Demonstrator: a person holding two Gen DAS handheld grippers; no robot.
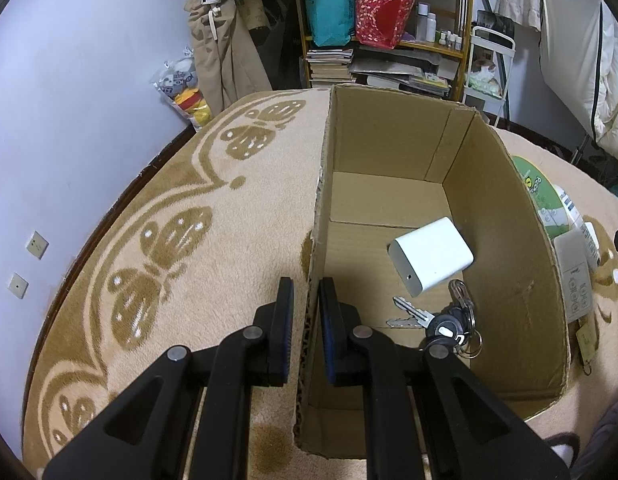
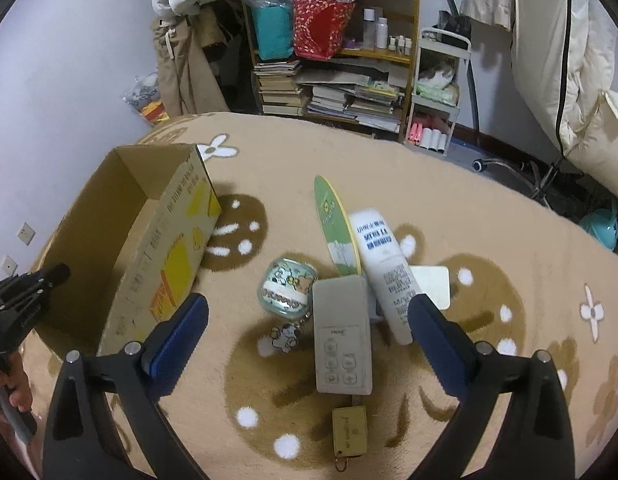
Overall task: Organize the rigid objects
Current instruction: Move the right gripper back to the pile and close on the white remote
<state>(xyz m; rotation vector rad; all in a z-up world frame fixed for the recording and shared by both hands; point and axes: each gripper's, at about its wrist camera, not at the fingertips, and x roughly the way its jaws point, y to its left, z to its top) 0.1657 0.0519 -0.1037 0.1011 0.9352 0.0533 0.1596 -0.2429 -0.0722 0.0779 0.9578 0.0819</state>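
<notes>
One wooden tag [image 2: 350, 426] lies nearest on the blanket [image 2: 509, 208], its ring partly cut off below. Beyond it lie one grey remote [image 2: 342, 340], one patterned case [image 2: 287, 286] with a charm, one white bottle [image 2: 383, 270], one green fan [image 2: 335, 228] and one pale flat item [image 2: 433, 282] mostly hidden under the bottle. The right gripper [image 2: 309, 334] stands spread wide above the remote, gripping nothing. The left gripper [image 1: 307, 308] is clamped on the near wall of the one cardboard box [image 1: 505, 280], which holds one white charger [image 1: 431, 262] and one key bunch [image 1: 445, 322], its key count hard to make out.
</notes>
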